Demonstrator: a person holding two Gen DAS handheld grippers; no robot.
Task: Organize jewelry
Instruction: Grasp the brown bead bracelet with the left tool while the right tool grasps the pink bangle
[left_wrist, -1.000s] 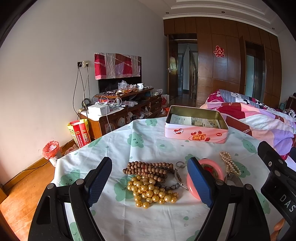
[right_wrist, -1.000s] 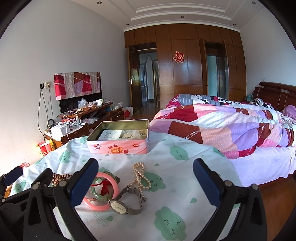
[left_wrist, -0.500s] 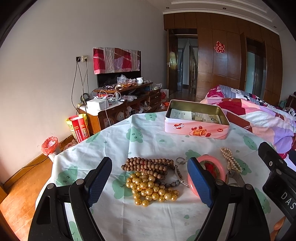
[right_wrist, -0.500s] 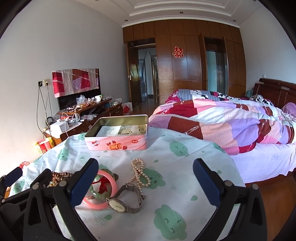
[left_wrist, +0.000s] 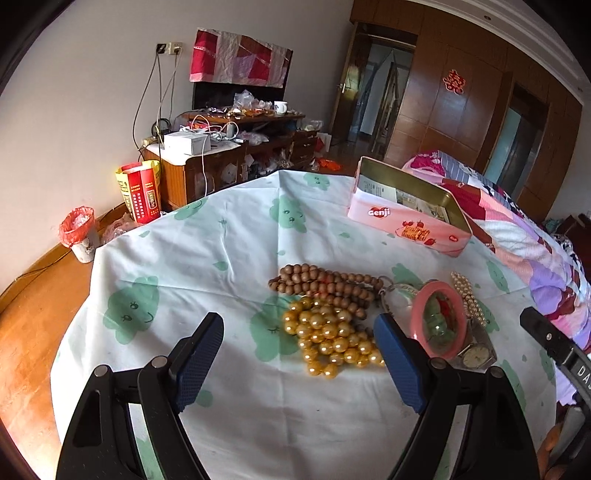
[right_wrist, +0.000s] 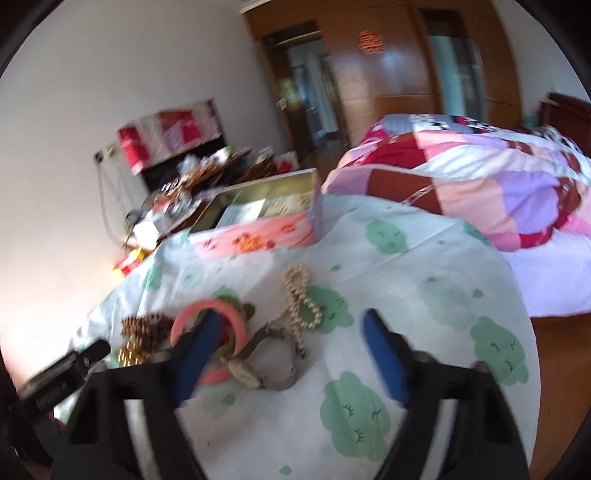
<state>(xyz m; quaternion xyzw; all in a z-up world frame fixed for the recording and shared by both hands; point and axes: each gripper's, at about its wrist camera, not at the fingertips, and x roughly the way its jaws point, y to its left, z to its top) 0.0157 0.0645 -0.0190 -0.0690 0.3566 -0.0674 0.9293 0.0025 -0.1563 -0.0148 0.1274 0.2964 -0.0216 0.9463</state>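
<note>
Jewelry lies in a pile on the cloth-covered table. It holds a brown wooden bead string, a gold bead string, a pink bangle, a pearl bracelet and a wristwatch. An open pink tin stands beyond them. My left gripper is open and empty, just short of the gold beads. My right gripper is open and empty above the watch, near the bangle and pearls. The tin shows behind.
A bed with a patchwork quilt runs along the table's right side. A cluttered wooden cabinet stands by the far wall, with a red box and a small bin on the floor. The table edge drops off at left.
Both grippers have tilted down and moved in toward the jewelry pile. The right wrist view is now blurred by fast motion. Both stay open and empty.
</note>
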